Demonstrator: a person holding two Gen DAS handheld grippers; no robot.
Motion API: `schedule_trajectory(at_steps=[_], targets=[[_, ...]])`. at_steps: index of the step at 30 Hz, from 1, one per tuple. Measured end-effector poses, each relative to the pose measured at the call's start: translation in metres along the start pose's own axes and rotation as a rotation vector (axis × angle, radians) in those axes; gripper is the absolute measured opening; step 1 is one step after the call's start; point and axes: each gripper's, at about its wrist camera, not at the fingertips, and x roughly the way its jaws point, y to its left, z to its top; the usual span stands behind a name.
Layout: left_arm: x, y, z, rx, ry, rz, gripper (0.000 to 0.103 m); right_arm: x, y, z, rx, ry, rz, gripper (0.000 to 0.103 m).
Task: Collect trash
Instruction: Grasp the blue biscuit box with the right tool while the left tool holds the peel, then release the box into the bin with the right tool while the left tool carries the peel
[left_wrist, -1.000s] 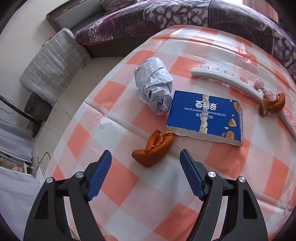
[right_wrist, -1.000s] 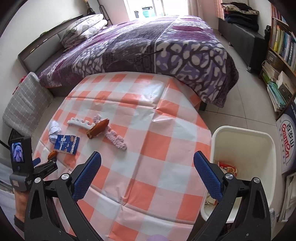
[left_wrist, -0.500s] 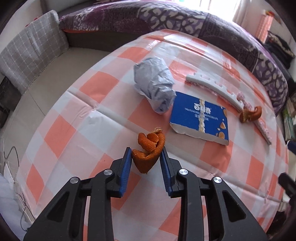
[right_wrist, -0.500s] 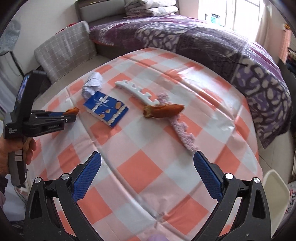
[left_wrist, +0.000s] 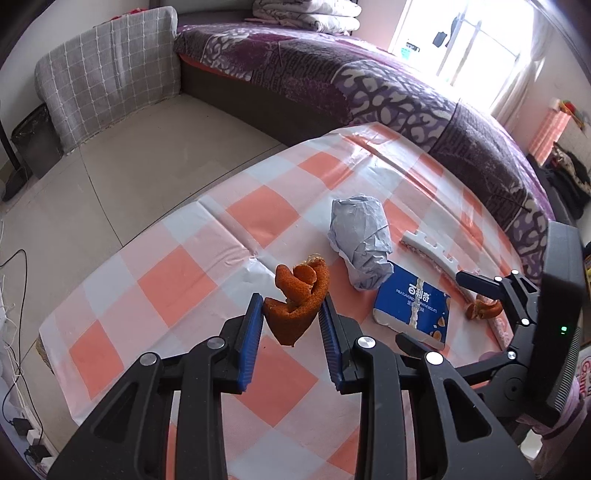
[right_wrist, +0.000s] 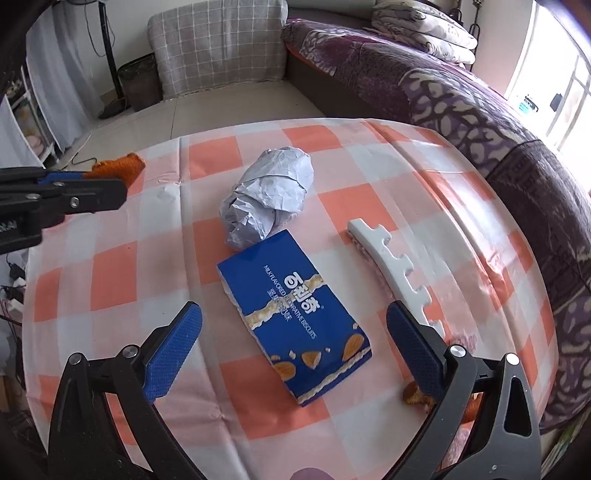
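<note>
My left gripper (left_wrist: 291, 325) is shut on an orange peel (left_wrist: 299, 299) and holds it above the checked tablecloth (left_wrist: 177, 280); the peel also shows in the right wrist view (right_wrist: 118, 168). My right gripper (right_wrist: 295, 349) is open and hangs over a blue biscuit box (right_wrist: 293, 314), which also shows in the left wrist view (left_wrist: 413, 308). A crumpled grey paper ball (right_wrist: 269, 195) lies just beyond the box. A second orange peel (right_wrist: 417, 397) lies by my right finger.
A white notched foam strip (right_wrist: 391, 266) lies on the cloth right of the box, over a pink strip. A purple patterned bed (right_wrist: 480, 103) runs behind the table. A grey checked cushion (left_wrist: 107, 74) stands on the floor at far left.
My left gripper has shut on the orange peel and lifted it off the cloth. My right gripper has swung from the bin side to above the blue box, still open.
</note>
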Motion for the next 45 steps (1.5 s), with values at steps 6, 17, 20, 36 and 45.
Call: schedule_trajectory(at_steps=[6,17,20,36,45], targets=[[0.002,-0.002,-0.004,0.018,0.008,0.017,0.031,0.011,0.002,-0.004,-0.003,0.072,0.058,0.062],[-0.023,-0.002,-0.005,-0.061,-0.022,0.041,0.031,-0.061,0.003,-0.040,0.175,-0.043,-0.030,0.052],[-0.030,-0.013,-0.008,-0.055,-0.022,0.061,0.031,-0.088,0.002,-0.050,0.215,-0.083,-0.063,0.052],[-0.089,-0.084,-0.016,0.018,-0.113,0.147,0.031,-0.189,-0.051,-0.135,0.581,-0.141,-0.148,0.052],[-0.106,-0.136,-0.029,0.086,-0.147,0.154,0.031,-0.206,-0.093,-0.184,0.752,-0.179,-0.159,0.052]])
